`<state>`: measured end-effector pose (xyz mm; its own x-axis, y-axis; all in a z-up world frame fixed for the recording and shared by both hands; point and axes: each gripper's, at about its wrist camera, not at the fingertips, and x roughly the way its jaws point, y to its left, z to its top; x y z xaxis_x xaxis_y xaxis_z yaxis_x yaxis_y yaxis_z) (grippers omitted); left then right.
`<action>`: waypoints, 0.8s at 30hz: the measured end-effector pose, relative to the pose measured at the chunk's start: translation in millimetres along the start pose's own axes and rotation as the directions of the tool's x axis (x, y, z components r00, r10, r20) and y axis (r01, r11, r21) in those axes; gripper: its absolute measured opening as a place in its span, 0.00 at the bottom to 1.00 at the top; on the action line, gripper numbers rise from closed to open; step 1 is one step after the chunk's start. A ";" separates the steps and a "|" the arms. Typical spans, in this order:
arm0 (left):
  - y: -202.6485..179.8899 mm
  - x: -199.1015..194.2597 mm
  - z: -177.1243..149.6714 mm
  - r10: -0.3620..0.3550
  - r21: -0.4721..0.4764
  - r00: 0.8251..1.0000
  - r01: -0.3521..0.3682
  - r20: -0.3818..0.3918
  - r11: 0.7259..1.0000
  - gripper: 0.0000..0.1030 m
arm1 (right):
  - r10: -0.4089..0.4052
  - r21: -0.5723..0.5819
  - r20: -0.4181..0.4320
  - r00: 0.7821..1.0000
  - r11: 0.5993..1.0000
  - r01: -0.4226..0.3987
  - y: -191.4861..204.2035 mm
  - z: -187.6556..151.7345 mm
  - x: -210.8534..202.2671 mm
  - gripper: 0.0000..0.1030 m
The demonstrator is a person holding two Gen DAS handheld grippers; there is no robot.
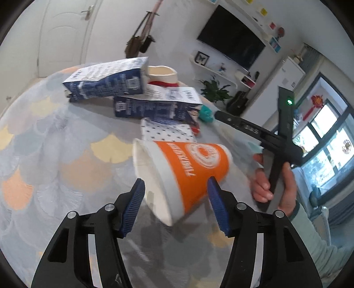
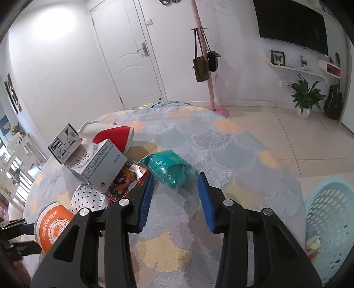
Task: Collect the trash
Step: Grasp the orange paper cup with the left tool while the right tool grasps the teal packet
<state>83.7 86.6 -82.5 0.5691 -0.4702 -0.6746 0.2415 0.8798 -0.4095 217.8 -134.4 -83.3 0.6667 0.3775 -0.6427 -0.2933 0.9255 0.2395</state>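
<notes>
At frame centre, the left hand-held gripper (image 1: 176,185) straddles an orange cup (image 1: 183,175), jaws apart; the right hand-held gripper (image 2: 176,180) gapes beside a teal wrapper (image 2: 168,167).

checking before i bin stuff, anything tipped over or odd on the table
Yes: the orange-and-white paper cup lies on its side, and both blue-and-white milk cartons lie toppled. No spill shows.

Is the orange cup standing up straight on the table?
No, the orange cup lies tipped on its side between the left claw's fingers.

Home living room: wall television (image 2: 292,20), guitar (image 2: 334,100), potted plant (image 2: 306,95).
</notes>
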 end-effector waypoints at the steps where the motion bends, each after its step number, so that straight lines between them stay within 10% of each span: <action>1: -4.6 -0.6 -2.1 -0.008 0.006 1.000 0.008 -0.007 1.000 0.53 | -0.006 -0.007 0.006 1.000 1.000 0.006 1.4 -0.9 -1.4 0.37; 9: -57.7 -5.6 -30.2 -0.129 0.083 0.989 0.135 -0.070 0.987 0.53 | -0.009 0.026 0.041 0.999 1.000 0.008 -4.4 -3.5 -11.4 0.37; 18: -40.4 -34.4 -18.7 0.051 0.119 0.999 -0.053 0.014 0.992 0.68 | 0.000 0.046 0.054 0.999 0.999 -0.003 -11.7 -2.3 -16.2 0.42; 24: -27.9 29.9 10.7 0.076 0.144 0.994 -0.065 -0.073 0.987 0.76 | -0.003 0.048 0.057 0.998 0.999 0.000 -12.4 -3.6 -16.7 0.42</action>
<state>102.3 48.7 -84.7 0.5274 -0.4056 -0.7466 0.3149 0.9094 -0.2716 207.9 -152.3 -78.1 0.7055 0.3761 -0.6007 -0.2602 0.9258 0.2741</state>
